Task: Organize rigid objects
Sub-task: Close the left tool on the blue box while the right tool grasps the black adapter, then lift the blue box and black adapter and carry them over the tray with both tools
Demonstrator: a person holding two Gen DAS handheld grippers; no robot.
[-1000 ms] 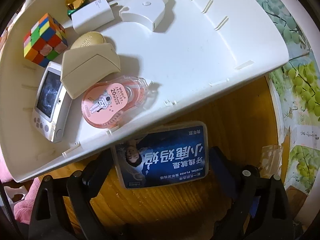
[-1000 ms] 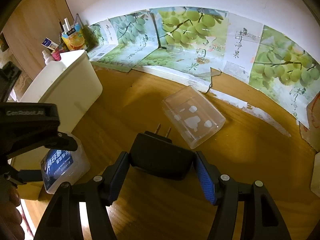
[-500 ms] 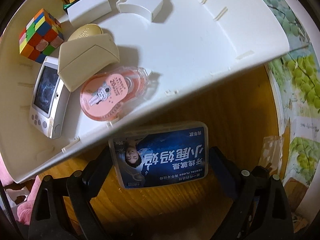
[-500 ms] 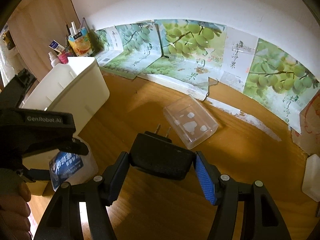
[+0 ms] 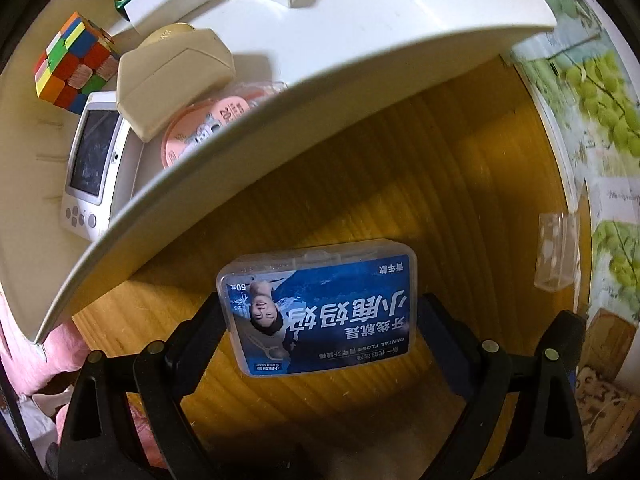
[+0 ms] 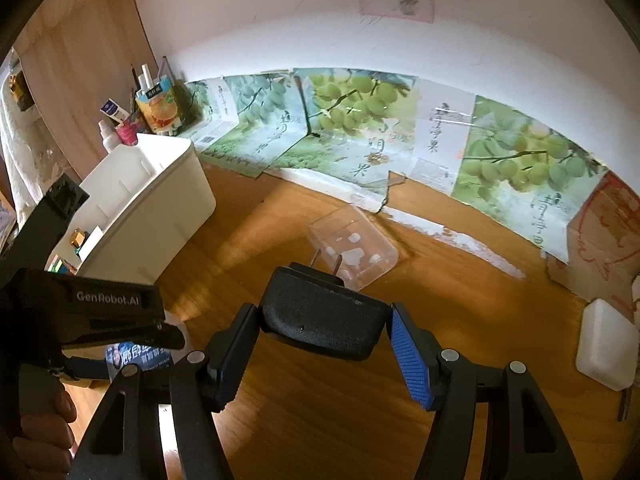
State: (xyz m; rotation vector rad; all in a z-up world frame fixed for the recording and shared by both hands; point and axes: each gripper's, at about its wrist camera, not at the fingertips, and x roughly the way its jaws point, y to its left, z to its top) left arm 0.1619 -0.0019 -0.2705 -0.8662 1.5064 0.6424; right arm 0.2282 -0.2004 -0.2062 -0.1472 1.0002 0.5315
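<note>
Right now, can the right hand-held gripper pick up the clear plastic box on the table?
Probably not yet: the right hand-held gripper is shut on the black charger. The clear plastic box lies unobstructed just beyond it.

White wall (image 6: 280,40), wooden tabletop (image 6: 320,420), grape posters (image 6: 352,108)

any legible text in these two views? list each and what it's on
"DENTAL FLOSS", "SUPER DEER", "50": label of the floss box in the left tool; its large Chinese characters show upside down.
"GenRobot.AI": body of the left tool, seen in the right wrist view.
"20": pink tape dispenser in the white bin; smaller print unreadable.
Grape posters: brush calligraphy, too distorted to read.
</note>
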